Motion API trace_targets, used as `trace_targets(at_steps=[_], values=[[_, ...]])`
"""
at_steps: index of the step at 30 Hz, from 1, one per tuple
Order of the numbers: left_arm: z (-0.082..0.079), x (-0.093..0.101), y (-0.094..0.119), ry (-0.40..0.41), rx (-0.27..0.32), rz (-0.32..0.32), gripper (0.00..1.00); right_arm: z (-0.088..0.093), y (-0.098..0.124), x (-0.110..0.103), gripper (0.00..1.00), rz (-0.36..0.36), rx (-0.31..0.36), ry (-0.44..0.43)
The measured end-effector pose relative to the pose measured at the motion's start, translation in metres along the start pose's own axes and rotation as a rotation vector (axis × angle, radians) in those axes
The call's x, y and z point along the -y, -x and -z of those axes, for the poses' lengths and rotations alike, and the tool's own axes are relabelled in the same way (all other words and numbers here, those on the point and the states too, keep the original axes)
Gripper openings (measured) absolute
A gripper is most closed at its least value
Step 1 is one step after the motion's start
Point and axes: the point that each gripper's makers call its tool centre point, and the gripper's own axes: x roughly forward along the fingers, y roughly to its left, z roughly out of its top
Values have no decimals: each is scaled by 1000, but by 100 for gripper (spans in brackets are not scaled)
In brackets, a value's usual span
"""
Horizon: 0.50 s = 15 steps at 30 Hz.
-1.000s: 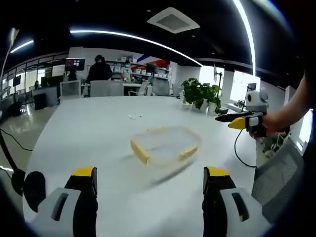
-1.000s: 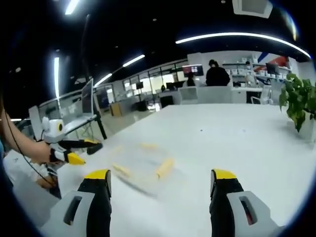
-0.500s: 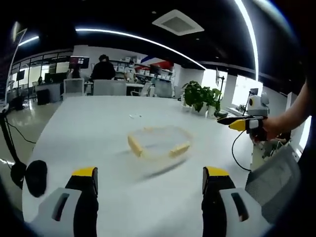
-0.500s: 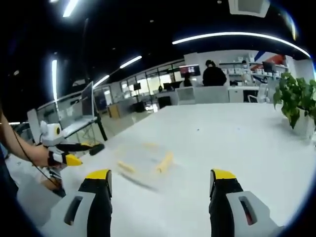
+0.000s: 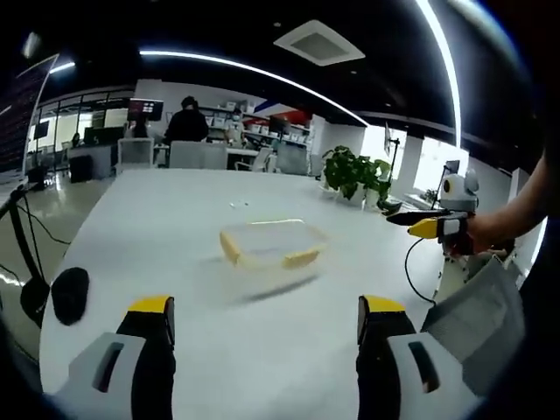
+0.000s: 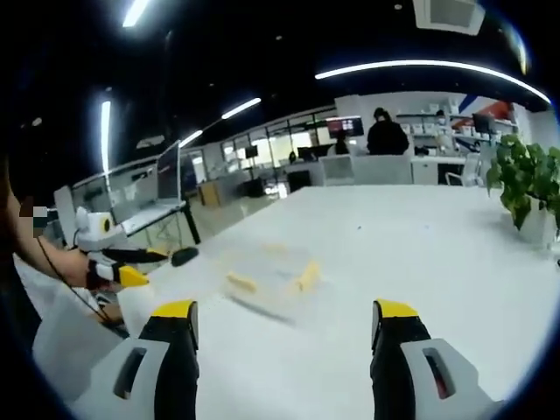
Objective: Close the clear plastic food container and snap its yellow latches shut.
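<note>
Sitting on the white desk (image 5: 157,236), the clear container (image 5: 271,243) with yellow latches (image 5: 300,258) lies apart from both hand-held grippers, left (image 5: 262,319) and right (image 6: 284,324), jaws spread, grasping nothing.

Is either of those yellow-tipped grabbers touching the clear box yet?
Apart. In the left gripper view, bare table separates the container from the left gripper and right gripper.

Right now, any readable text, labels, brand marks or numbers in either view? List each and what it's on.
None readable.
Wall screen at the far end of the room: lit, content too small and blurred to read.
Clear container on the white table: no label or print can be made out.
Left gripper and right gripper fingers: yellow tips, no markings to be seen.
</note>
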Motion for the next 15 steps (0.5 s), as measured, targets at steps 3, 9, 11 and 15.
trace_targets(at_steps=[3,9,11,15], values=[[0,0,4,-1,3,-16,86,-1,5,1,82,16,6,-7],[2,11,8,-1,12,-13,86,3,18,4,81,40,9,-16],[4,16,10,-6,8,-9,86,5,21,4,81,44,8,-26],[5,23,14,10,17,-15,85,6,30,2,81,49,13,-31]])
